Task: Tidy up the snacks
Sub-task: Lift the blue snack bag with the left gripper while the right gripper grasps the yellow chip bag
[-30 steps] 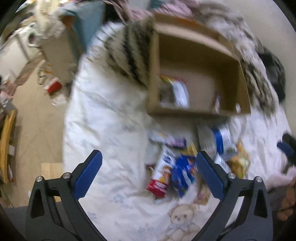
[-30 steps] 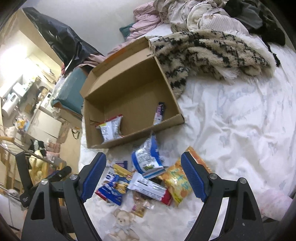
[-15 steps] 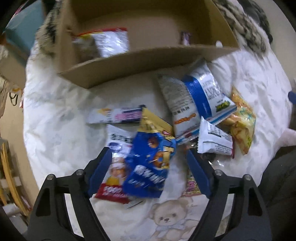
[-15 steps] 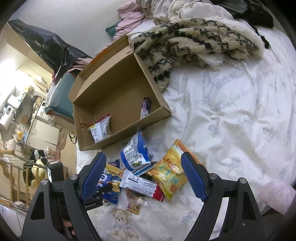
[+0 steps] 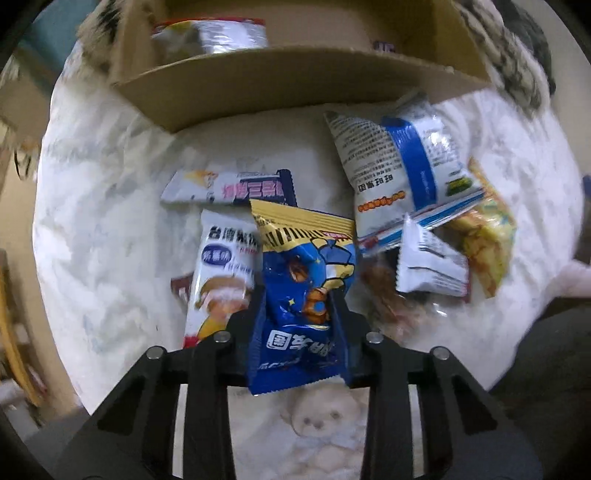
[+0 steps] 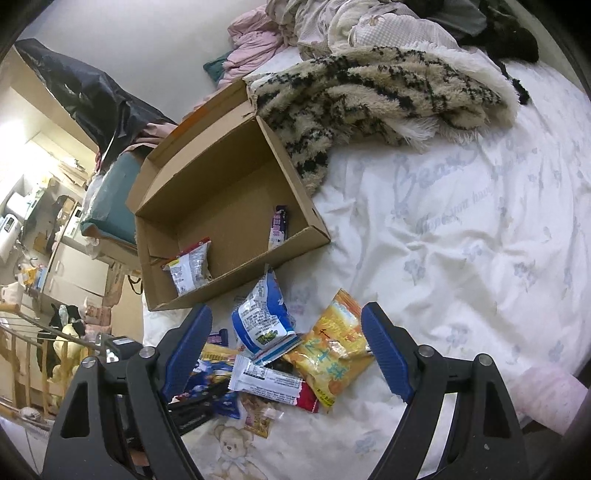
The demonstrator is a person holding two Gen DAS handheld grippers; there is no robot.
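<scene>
My left gripper points down at the snack pile, its jaws closing, and the pads pinch a blue snack packet that creases between them. Beside it lie a white and red packet, a purple bar, a white and blue bag, a white wrapper and a yellow packet. The cardboard box behind the pile holds a silver packet and a purple bar. My right gripper hovers open over the pile, nothing between its fingers.
A spotted fleece blanket lies against the box's far right side, with heaped clothes behind. The white bedsheet spreads to the right. The bed's edge drops to a cluttered floor at the left.
The left gripper came down over the pile and its jaws closed from wide open onto the blue packet. The right gripper stayed open, its view barely shifting.
</scene>
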